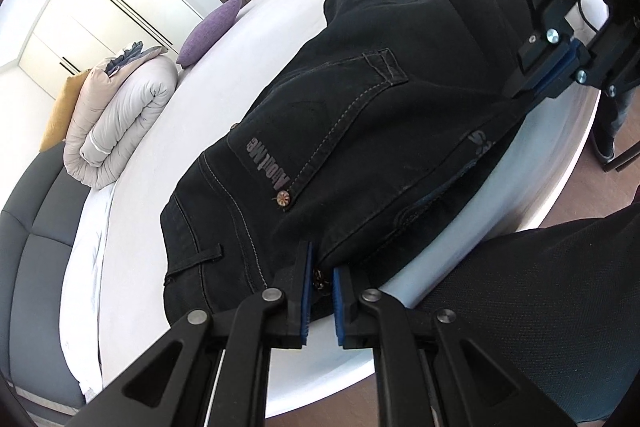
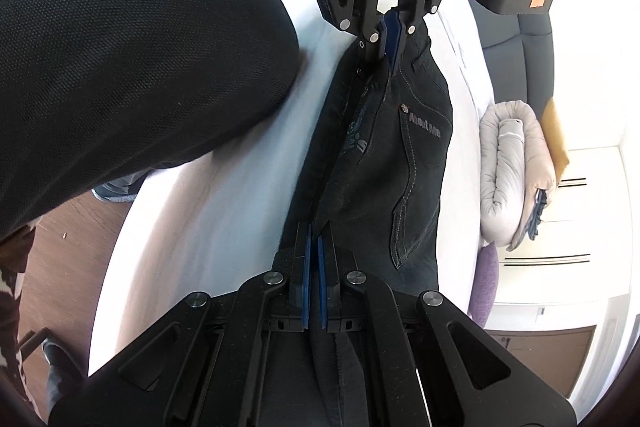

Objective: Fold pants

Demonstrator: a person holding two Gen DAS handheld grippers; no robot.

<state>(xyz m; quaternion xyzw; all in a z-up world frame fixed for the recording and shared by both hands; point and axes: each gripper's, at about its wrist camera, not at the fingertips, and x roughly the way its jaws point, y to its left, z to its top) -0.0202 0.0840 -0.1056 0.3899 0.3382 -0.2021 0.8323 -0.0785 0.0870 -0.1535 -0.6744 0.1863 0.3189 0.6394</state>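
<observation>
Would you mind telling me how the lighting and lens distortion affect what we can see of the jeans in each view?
Left wrist view: fisheye bends the bed edge into an arc; the black jeans stay sharp, their stitching and printed lettering legible. Right wrist view: the wardrobe side is blown out to white, the jeans render very dark with folds hard to read, and the frame corners vignette to black.

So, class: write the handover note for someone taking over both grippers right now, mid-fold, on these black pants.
Left gripper: shut on the waistband edge of the black pants.
Right gripper: shut on the same near edge, further along toward the legs.
Pants lie on the white bed, back pocket up, apparently already folded in half lengthwise.
Left: probably fold them crosswise, then release both grippers.
</observation>
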